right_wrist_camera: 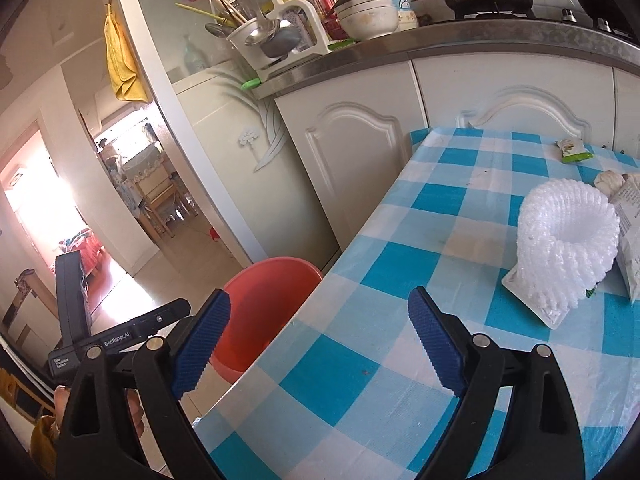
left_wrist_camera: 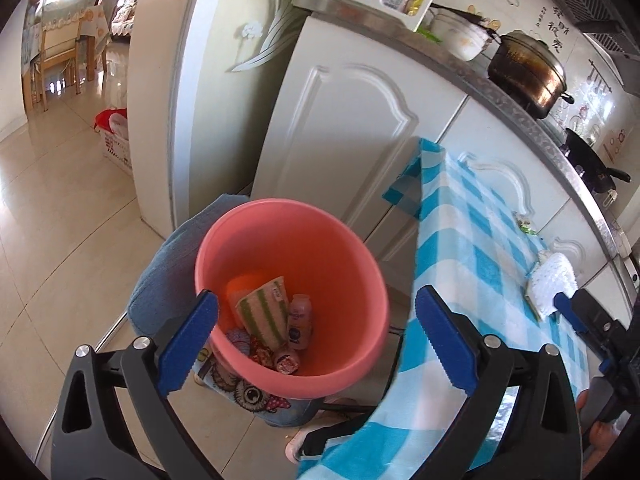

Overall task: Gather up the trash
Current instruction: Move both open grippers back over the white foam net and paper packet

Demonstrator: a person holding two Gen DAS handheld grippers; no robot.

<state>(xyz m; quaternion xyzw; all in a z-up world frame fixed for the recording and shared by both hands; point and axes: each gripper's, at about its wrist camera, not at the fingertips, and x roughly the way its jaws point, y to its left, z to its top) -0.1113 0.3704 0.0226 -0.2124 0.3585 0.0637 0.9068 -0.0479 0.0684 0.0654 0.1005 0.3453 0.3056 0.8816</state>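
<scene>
A pink bucket (left_wrist_camera: 296,280) stands on the floor beside the table and holds trash: a striped green carton (left_wrist_camera: 264,314), a small pink bottle (left_wrist_camera: 299,320) and wrappers. My left gripper (left_wrist_camera: 316,336) is open and empty above the bucket. My right gripper (right_wrist_camera: 316,344) is open and empty over the checked tablecloth (right_wrist_camera: 440,240) near the table's left edge. On the table lie a white foam net (right_wrist_camera: 564,240), a paper packet (right_wrist_camera: 628,224) and a green-edged wrapper (right_wrist_camera: 572,150). The bucket (right_wrist_camera: 260,304) also shows in the right wrist view. The foam net (left_wrist_camera: 554,282) also shows in the left wrist view.
White kitchen cabinets (left_wrist_camera: 352,132) stand behind the table, with a counter (right_wrist_camera: 440,46) carrying a pot (left_wrist_camera: 528,68), bowls (right_wrist_camera: 368,14) and a utensil rack (right_wrist_camera: 272,28). A blue cushion (left_wrist_camera: 168,280) lies beside the bucket. A white basket (left_wrist_camera: 116,140) stands on the tiled floor.
</scene>
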